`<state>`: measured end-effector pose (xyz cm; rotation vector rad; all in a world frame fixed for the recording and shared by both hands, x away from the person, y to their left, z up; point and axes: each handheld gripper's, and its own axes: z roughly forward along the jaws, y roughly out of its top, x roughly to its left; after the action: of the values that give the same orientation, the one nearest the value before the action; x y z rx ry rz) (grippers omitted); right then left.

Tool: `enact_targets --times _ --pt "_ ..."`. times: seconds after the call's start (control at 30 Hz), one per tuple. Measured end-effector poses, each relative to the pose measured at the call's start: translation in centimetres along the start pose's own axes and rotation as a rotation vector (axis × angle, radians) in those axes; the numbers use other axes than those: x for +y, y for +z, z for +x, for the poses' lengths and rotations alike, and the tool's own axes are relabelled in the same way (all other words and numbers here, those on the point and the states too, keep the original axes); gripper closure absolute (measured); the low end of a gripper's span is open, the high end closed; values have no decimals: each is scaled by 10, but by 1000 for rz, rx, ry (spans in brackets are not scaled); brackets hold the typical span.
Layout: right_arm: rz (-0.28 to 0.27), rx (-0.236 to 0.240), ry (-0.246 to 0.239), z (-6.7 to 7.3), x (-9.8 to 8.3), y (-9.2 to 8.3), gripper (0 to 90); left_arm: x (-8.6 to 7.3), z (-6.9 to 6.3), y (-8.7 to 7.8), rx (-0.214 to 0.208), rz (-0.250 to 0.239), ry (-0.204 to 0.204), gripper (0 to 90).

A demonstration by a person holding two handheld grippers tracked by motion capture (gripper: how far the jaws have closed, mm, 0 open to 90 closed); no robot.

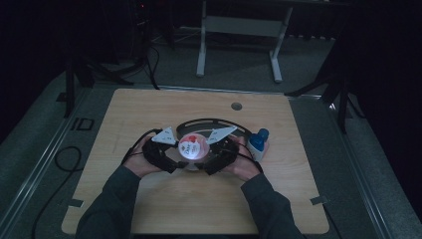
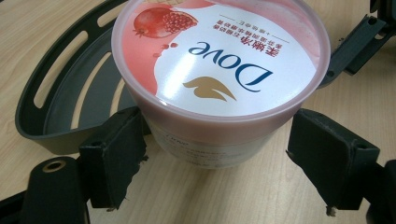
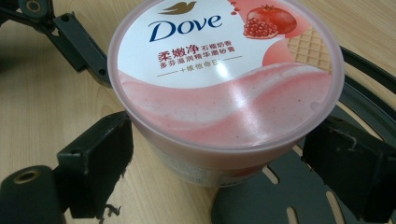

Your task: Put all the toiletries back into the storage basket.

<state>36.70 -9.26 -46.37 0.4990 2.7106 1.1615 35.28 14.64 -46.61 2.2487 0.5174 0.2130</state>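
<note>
Dove tub (image 2: 219, 79) stands near the table's (image 1: 149, 209) middle, by the front rim of a dark slotted tray (image 2: 60, 93). Left claw (image 2: 219, 163) and right claw (image 3: 224, 172) each straddle it, jaws seemingly touching its wall; uneven squeezing could tip or pop it loose, nudging the blue-capped bottle (image 1: 259, 142).

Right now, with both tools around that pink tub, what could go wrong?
1. Both the left tool and the right tool straddle the same Dove tub; uneven squeezing might tip it or dent its wall.
2. The tub sits right beside the dark slotted tray; lifting carelessly could snag the tray's rim.
3. A small blue-capped bottle stands close by the right hand and could get knocked over.
</note>
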Motion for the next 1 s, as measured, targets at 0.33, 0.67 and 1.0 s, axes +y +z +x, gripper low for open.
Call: enact_targets --times 0.33,0.67,1.0 --pt "6 0 6 -5 3 5 87 0 6 2 6 6 -8 188" --pt "-4 -9 30 -12 4 6 87 5 12 3 11 7 -12 188" --pt "5 -27 24 -16 11 11 88 4 21 3 22 4 -29 189"
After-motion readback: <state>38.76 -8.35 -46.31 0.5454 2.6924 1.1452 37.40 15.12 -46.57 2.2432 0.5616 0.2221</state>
